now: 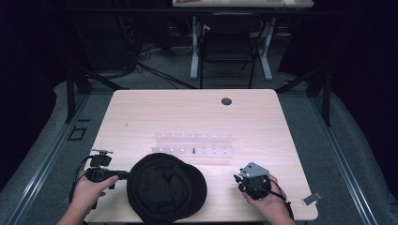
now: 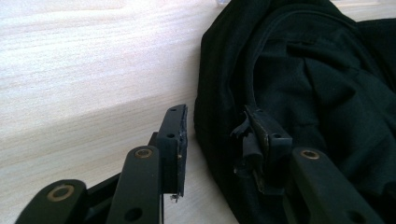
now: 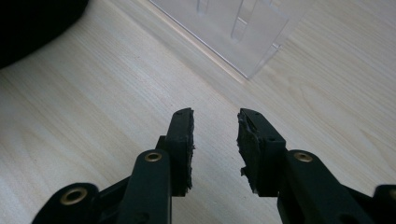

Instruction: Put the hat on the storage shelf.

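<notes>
A black cap [image 1: 166, 187] lies crown-down near the front edge of the wooden table [image 1: 187, 112]. My left gripper [image 1: 124, 175] lies low at the cap's left side. In the left gripper view its jaws [image 2: 215, 135] stand open astride the cap's rim [image 2: 317, 84]: one pad is over bare wood, with a strip of table between it and the fabric, and the other is over the cloth. My right gripper [image 1: 239, 178], right of the cap, is open over bare wood [image 3: 215, 135] and holds nothing. The cap's edge [image 3: 32, 23] is at that view's top left.
A clear acrylic rack [image 1: 195, 144] with rows of pegs stands behind the cap, and its corner [image 3: 243, 32] is just ahead of my right gripper. A small dark piece [image 1: 193, 150] sits in it. A round cable hole [image 1: 226, 101] is farther back. A small tag [image 1: 311, 198] lies at the front right corner.
</notes>
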Available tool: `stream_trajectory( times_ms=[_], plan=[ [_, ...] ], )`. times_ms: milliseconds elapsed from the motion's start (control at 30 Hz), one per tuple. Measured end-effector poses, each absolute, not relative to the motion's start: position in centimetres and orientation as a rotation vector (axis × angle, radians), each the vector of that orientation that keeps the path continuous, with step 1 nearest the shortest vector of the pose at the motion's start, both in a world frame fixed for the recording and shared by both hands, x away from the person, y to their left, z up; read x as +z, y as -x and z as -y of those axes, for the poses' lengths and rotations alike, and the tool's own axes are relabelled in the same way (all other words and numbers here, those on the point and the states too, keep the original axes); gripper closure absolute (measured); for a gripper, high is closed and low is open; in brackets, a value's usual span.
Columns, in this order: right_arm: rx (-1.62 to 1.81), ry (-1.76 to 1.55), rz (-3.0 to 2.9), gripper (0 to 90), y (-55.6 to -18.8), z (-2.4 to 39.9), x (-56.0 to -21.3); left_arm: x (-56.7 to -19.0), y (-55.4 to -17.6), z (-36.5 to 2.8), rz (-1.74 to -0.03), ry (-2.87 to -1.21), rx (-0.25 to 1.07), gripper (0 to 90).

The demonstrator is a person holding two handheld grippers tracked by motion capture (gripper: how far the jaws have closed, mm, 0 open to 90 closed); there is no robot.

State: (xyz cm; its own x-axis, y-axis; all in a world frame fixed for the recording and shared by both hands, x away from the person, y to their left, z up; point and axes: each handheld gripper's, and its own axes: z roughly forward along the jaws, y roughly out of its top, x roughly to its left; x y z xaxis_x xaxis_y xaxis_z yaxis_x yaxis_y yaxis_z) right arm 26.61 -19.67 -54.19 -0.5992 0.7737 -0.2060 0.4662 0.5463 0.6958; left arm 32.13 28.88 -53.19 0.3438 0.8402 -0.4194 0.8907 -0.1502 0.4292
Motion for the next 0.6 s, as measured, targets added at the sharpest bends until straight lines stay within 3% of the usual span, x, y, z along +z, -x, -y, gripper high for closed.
stream_trajectory(
  times_ms=[600],
  plan=[
    [0.823, -1.009, -2.291, 64.8, -26.7, 19.7, -54.2, -53.5, -34.7, -28.3, -1.536, -2.138, -0.306, 63.8]
  ],
)
